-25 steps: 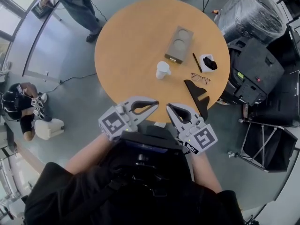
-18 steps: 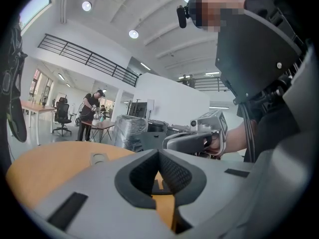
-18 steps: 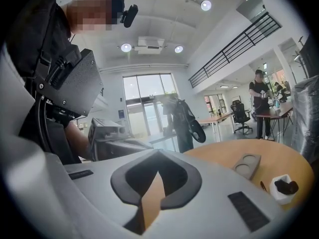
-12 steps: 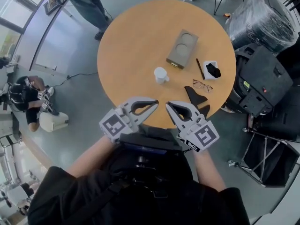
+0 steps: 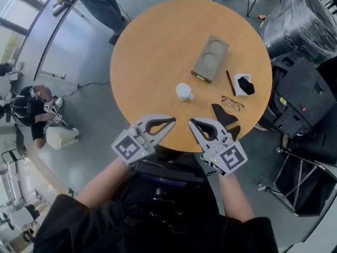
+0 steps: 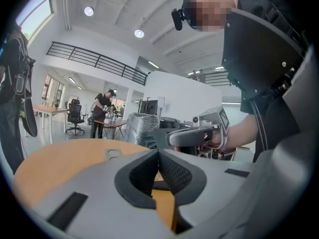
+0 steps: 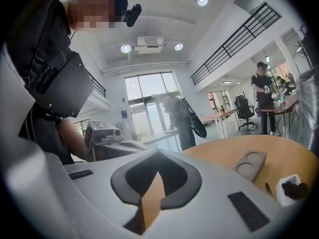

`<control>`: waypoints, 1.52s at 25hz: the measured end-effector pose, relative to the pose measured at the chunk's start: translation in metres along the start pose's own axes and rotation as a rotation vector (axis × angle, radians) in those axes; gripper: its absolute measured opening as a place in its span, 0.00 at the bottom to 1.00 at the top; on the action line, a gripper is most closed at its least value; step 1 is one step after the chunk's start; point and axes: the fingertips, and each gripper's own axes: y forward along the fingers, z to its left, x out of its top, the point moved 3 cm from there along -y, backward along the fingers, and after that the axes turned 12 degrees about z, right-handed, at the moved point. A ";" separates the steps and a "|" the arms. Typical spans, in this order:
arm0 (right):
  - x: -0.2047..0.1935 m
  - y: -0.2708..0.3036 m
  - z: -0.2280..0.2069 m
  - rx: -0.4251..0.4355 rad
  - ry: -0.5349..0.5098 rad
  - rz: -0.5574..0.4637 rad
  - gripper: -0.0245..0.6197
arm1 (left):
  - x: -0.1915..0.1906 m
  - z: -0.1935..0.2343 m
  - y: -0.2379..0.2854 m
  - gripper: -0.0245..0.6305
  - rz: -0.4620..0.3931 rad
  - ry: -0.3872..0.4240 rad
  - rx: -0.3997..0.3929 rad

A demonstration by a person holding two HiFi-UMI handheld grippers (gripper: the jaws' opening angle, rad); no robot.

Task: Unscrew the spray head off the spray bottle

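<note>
Seen from above, the spray bottle [image 5: 184, 91] is a small white thing standing near the middle of the round wooden table [image 5: 147, 51]. My left gripper [image 5: 172, 121] and right gripper [image 5: 191, 122] hover side by side over the table's near edge, tips turned toward each other, short of the bottle. Both are shut with nothing between the jaws. In the left gripper view the shut left gripper [image 6: 158, 153] faces the right gripper [image 6: 199, 133]. In the right gripper view the shut right gripper [image 7: 158, 156] faces the left gripper [image 7: 107, 136]. The bottle does not show clearly in either gripper view.
On the table lie a grey cup carrier [image 5: 210, 59], a pen [image 5: 230, 82], a white box with a black item [image 5: 245, 85], glasses [image 5: 232, 103] and a black flat piece [image 5: 224, 115]. Black equipment [image 5: 300, 99] stands right of the table. A person [image 5: 100, 4] stands at the far side.
Both grippers have come forward over the table's near edge and a little lower, still side by side and shut. The table shows lower and closer in the head view.
</note>
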 end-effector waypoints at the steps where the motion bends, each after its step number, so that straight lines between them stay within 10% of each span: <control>1: -0.002 0.005 -0.003 -0.008 0.006 0.000 0.05 | -0.006 0.006 0.002 0.04 0.009 -0.007 -0.001; 25: -0.164 0.120 -0.098 -0.126 0.030 0.073 0.05 | -0.199 0.139 0.125 0.06 0.028 0.000 0.085; 38: -0.226 0.145 -0.114 -0.107 0.103 0.060 0.05 | -0.269 0.166 0.177 0.42 0.042 0.001 0.160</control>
